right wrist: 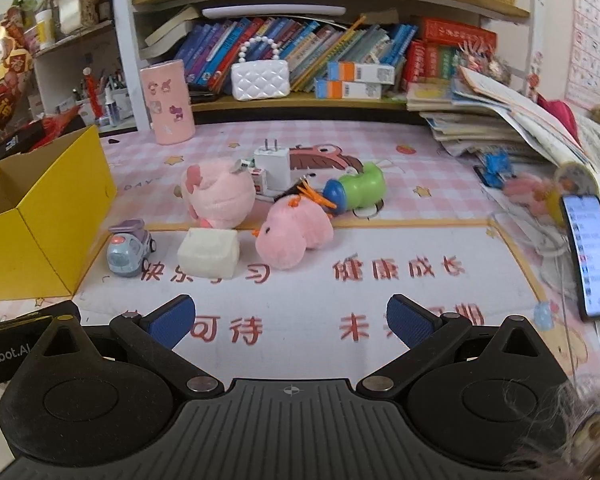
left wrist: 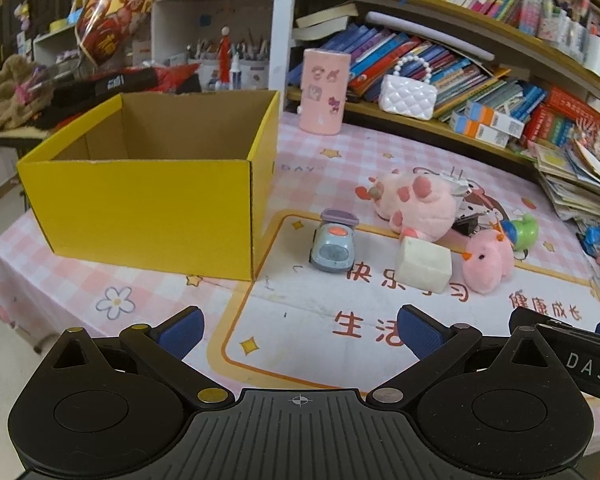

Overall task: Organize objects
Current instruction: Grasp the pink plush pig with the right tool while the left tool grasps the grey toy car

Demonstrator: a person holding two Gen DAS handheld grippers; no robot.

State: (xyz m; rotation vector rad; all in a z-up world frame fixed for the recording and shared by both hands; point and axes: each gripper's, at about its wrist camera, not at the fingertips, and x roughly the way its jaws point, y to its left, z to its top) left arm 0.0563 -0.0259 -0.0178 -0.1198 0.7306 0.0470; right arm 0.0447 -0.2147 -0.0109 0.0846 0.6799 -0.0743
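My left gripper [left wrist: 300, 330] hangs over the mat, blue pads spread wide, nothing between them; my right gripper [right wrist: 292, 320] same, wide apart and holding nothing. Landmark is the yellow box [left wrist: 140, 196], open-topped, inside looks bare as far as I can see; toy car [left wrist: 334, 246] sits just right of the box's near corner, not touching it; white block [left wrist: 422, 264] next right of the car; pink chick plush [left wrist: 486, 260] right of the block; bigger pink plush [left wrist: 414, 204] behind the block, further from the box; white charger [right wrist: 272, 166] behind that plush; green toy [right wrist: 360, 190] lies on its side beyond the chick; pink cylinder [left wrist: 324, 92] stands upright behind the box's far right corner.
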